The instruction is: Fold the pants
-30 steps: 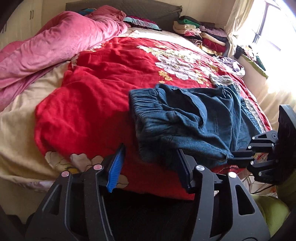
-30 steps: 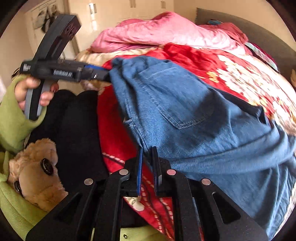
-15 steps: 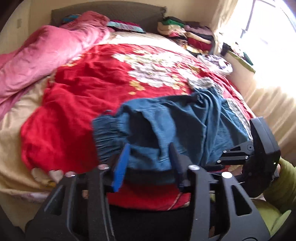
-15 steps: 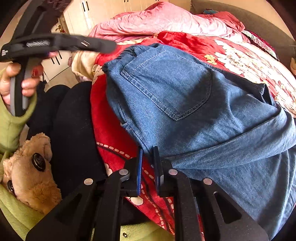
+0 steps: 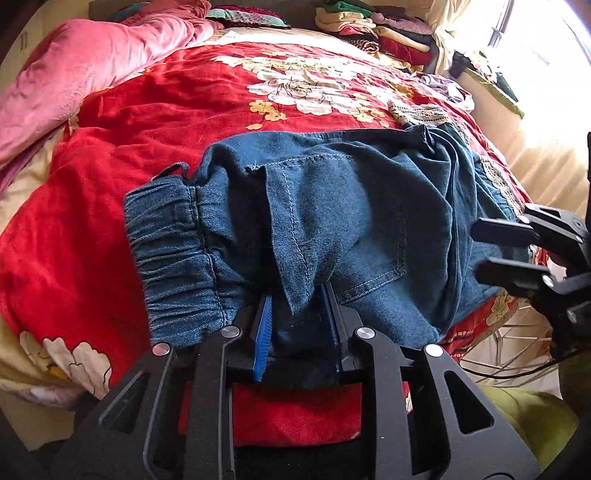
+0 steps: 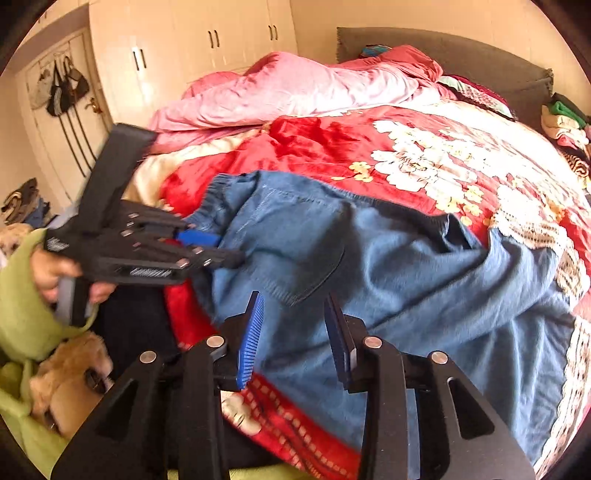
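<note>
On the red floral bedspread [image 5: 155,122], jeans [image 5: 351,221] lie bunched.

Daylight pours in from the window [image 5: 546,33] on my right, blown out to white glare there. The red bedspread [image 5: 155,122] is evenly bright. My left gripper [image 6: 218,251] smears with motion blur in the right wrist view. Fisheye bends and darkens every corner.
</note>
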